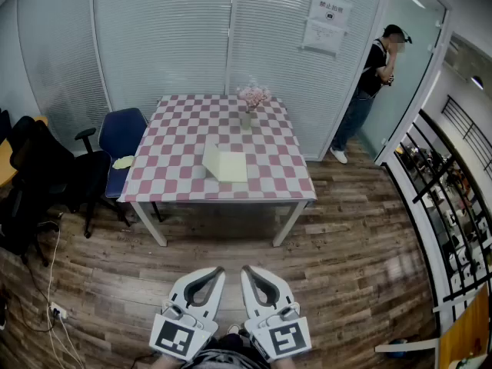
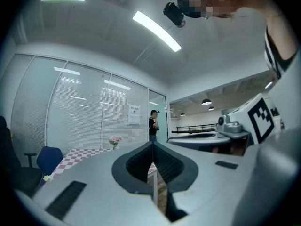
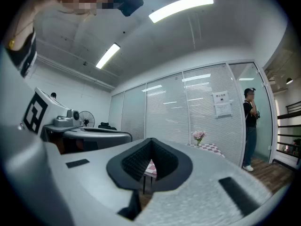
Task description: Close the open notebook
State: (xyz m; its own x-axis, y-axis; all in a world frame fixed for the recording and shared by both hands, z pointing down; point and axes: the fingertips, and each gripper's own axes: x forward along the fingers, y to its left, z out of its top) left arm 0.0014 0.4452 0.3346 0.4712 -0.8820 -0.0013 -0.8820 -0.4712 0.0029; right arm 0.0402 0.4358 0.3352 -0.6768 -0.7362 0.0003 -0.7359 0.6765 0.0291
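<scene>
Well, the open notebook [image 1: 225, 164] is lying on the table [image 1: 296, 198], near the middle and a bit toward the close edge. Its pale yellow page is lying flat, and its left page is tipping up a little. A red and white checked cloth [image 1: 284, 160] is covering the table. A vase of pink flowers [image 1: 251, 104] is standing behind the notebook, near it but not touching. A blue chair [image 1: 123, 133] is sitting at the table's left side. A person [image 1: 375, 79] is standing off to the right, beyond the table. The two claws are hanging over the wooden floor [image 1: 346, 260], well apart from the notebook and pointing toward it. The left claw [image 1: 216, 274] is pressing its jaws together on nothing. The right claw [image 1: 248, 274], just beside it, is closed tight and empty too.
</scene>
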